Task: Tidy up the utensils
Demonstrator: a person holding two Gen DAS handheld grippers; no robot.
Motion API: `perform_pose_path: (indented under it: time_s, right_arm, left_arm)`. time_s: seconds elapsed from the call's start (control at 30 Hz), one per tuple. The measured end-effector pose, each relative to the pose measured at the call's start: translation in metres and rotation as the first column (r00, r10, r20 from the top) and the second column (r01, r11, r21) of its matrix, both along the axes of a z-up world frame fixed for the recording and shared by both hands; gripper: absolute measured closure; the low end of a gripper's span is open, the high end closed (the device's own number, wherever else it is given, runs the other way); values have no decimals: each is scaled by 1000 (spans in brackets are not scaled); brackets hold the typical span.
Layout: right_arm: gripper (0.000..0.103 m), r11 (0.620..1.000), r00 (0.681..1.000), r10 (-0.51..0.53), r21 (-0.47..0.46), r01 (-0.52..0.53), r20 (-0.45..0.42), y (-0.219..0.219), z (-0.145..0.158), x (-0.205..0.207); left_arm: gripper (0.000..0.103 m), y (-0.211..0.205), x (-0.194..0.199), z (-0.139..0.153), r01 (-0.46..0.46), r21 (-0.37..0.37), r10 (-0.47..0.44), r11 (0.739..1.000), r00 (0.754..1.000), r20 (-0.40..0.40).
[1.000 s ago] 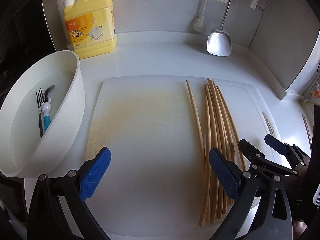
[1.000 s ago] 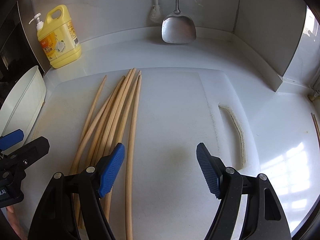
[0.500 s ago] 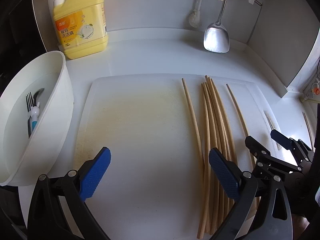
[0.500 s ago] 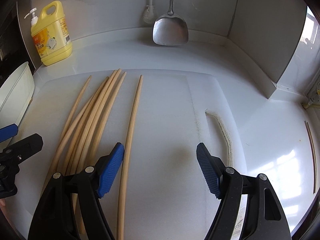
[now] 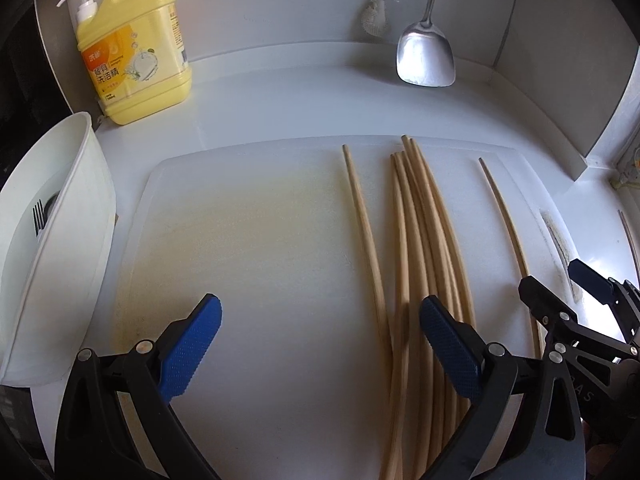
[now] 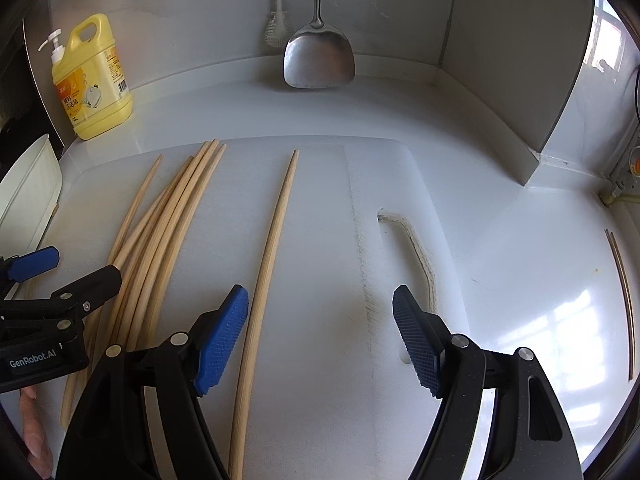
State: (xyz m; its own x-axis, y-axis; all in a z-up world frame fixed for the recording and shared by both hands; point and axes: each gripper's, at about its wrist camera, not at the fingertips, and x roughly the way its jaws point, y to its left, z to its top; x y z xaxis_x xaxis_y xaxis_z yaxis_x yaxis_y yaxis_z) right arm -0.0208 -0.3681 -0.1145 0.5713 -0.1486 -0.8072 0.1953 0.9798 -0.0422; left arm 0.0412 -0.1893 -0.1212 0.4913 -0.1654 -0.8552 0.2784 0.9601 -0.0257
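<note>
Several long wooden chopsticks (image 5: 424,240) lie in a bundle on a white cutting board (image 5: 248,240); the bundle also shows in the right wrist view (image 6: 168,216). One chopstick (image 6: 272,240) lies apart to the right of the bundle, also seen in the left wrist view (image 5: 506,220). My left gripper (image 5: 320,344) is open and empty above the board, its right finger over the bundle. My right gripper (image 6: 320,332) is open and empty, the lone chopstick beside its left finger (image 6: 220,332).
A white tub (image 5: 76,216) at the left holds a fork (image 5: 38,216). A yellow detergent jug (image 5: 132,44) stands at the back left. A steel spatula (image 5: 426,56) and a brush (image 5: 374,12) hang on the back wall. Two chopsticks (image 6: 622,300) lie on the counter at the right.
One chopstick has been separated from the bundle and now lies apart to its right. Both grippers have shifted slightly; both stay open.
</note>
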Motion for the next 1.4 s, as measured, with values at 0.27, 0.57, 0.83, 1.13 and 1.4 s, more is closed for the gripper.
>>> perform_pose_path:
  time_s: [0.27,0.57,0.83,1.13,1.4]
  right_arm:
    - [32,1000,1000,9,-5,-9,4,1,0,1]
    - [32,999,999,33,-10,-33,6,9,-1,5]
    - [32,999,999,45,-10,-45,17,8,-2,5]
    - [32,999,999,47,2,-48,22,6,-3,5]
    - [32,998,998,58,-1,-58,26,7,-4,12]
  left_arm:
    - [6,31,4,-6,-83,-1,83,997,997,-9]
    - [6,50,1,1,-128,-38,129,991,992,17]
    - [7,61,8,-5,-145,-59,147,988,989,34]
    - [32,60,14,-2,-100,-54,104,993,992,73]
    - [33,53,27,-2,-67,-36,69,997,994,81]
